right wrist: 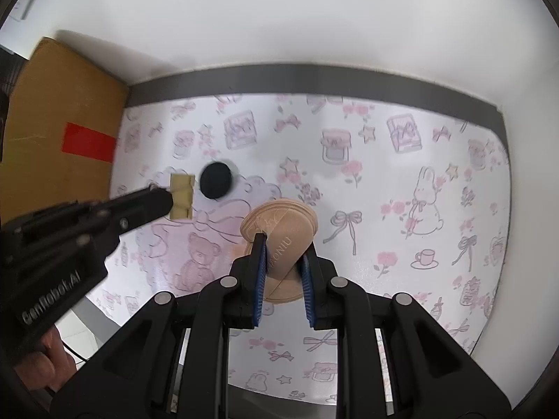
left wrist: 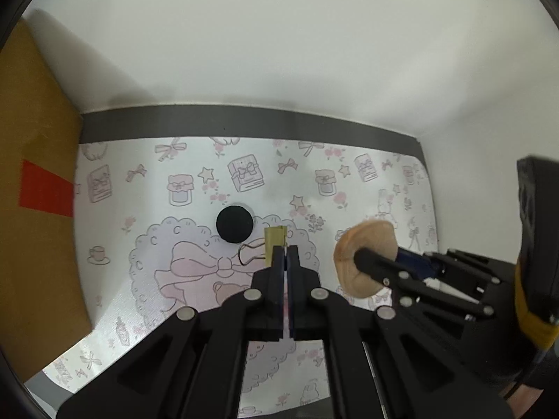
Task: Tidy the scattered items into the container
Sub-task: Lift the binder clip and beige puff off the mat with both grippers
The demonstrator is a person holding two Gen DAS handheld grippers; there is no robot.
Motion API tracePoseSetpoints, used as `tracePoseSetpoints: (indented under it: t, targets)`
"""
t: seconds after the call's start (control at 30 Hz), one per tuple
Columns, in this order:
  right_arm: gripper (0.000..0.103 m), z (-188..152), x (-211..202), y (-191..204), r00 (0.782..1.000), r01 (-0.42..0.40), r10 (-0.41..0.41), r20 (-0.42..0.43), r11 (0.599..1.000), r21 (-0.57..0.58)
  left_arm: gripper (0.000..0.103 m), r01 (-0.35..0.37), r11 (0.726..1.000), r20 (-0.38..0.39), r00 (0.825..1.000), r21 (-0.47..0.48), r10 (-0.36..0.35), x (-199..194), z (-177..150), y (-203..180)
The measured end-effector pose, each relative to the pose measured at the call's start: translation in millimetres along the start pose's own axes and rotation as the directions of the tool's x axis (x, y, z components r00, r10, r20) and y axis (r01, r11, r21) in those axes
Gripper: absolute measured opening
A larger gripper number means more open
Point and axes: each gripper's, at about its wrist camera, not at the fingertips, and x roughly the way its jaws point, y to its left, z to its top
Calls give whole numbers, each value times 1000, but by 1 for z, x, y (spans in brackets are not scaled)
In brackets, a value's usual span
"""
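I've got both grips on. My left hand-held gripper [left wrist: 286, 249] is pinched tight on a small pale-yellow flat piece [right wrist: 181, 195], which hangs clear above the patterned mat [left wrist: 146, 188] covering the tabletop. My right hand-held gripper [right wrist: 281, 256] is clamped narrow on a tan round puff [right wrist: 279, 230], squeezing it so it folds between the blue pads [right wrist: 260, 269]; it too is up off the mat. Taking the black round disc [left wrist: 234, 223] as my mark: it lies flat on the mat, the yellow piece shows just beside it toward the cardboard box [right wrist: 59, 104], and the puff sits on its other side, a little nearer me. The box with its red tape strip [right wrist: 89, 141] stands at the mat's edge.
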Motion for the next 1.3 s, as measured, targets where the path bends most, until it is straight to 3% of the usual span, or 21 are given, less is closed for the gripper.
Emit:
tracePoseSetpoints:
  t: [0.57,1.3]
  targets:
    - [19,-17,-72,66,986,31,-21,164,998,-59,1,-23,999,159,987,27,19,-97,-18,14]
    - [19,-9,-132,159,960,5,35,276,990,-143,1,-48,998,338,940,-35,57,-197,-31,59]
